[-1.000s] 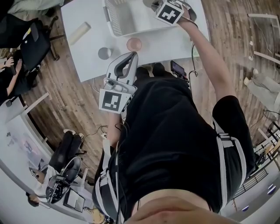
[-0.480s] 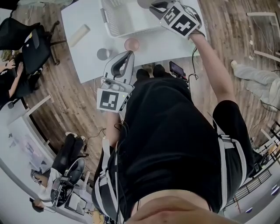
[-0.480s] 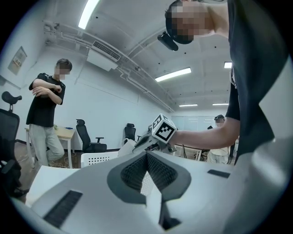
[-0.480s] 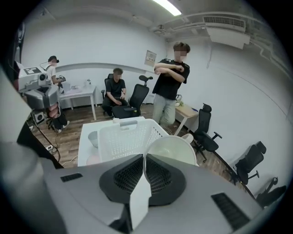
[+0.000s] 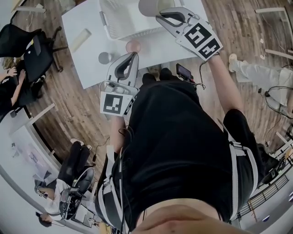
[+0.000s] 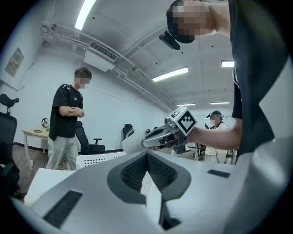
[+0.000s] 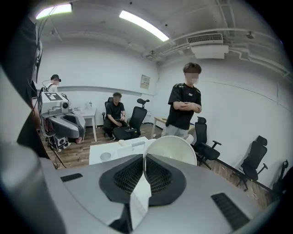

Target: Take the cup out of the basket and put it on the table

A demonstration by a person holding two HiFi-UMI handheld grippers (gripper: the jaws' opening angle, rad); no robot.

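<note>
right gripper (image 5: 161,14) is clenched on the rim wall of the cup (image 5: 152,6), which hangs tilted in the air over the basket (image 5: 120,20) by the table (image 5: 91,55) far edge; left gripper (image 5: 132,57) is closed on nothing at the near edge. Cup looks light, stiff and smooth, so probably not fragile but apt to pivot in a one-sided rim pinch. A pad inside and a pad outside the wall seems the right hold
</note>
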